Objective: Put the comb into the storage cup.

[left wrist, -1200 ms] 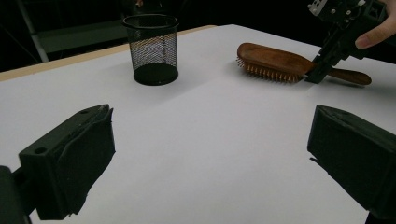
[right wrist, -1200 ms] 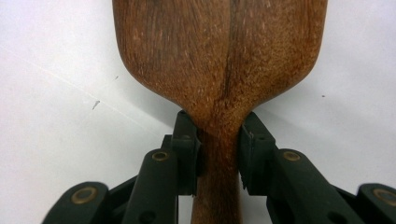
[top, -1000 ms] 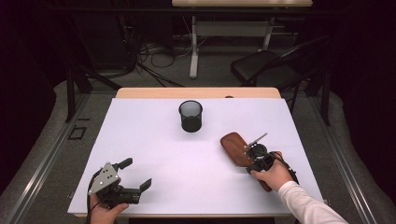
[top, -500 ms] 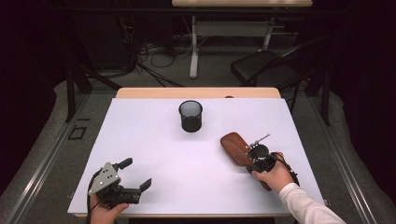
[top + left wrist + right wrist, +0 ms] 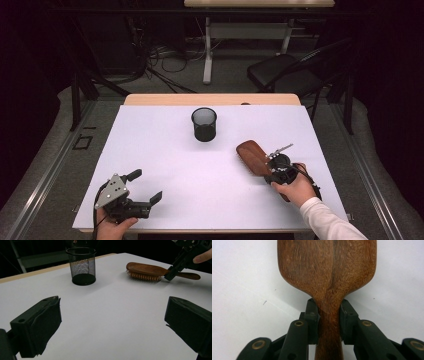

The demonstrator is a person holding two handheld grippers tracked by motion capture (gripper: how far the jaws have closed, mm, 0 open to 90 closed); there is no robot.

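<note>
A wooden hairbrush (image 5: 251, 155) lies bristles down on the white table top (image 5: 175, 165), right of centre. My right gripper (image 5: 273, 167) is shut on its handle where it narrows below the head. The right gripper view has both pads against that neck (image 5: 329, 315), with the brush's back (image 5: 327, 265) above them. A black mesh cup (image 5: 204, 124) stands upright toward the table's far middle. Near the front left edge my left gripper (image 5: 145, 186) is open with nothing between its jaws. Its own view looks past the gripper (image 5: 113, 313) to the cup (image 5: 81, 265), the hairbrush (image 5: 143, 270) and the right gripper (image 5: 172, 272).
A wooden strip (image 5: 210, 99) borders the table's far edge. Beyond it on the floor are a dark chair (image 5: 285, 72), a tangle of cables (image 5: 155, 60) and the legs of another table (image 5: 207, 50). Bare white surface lies between the two grippers.
</note>
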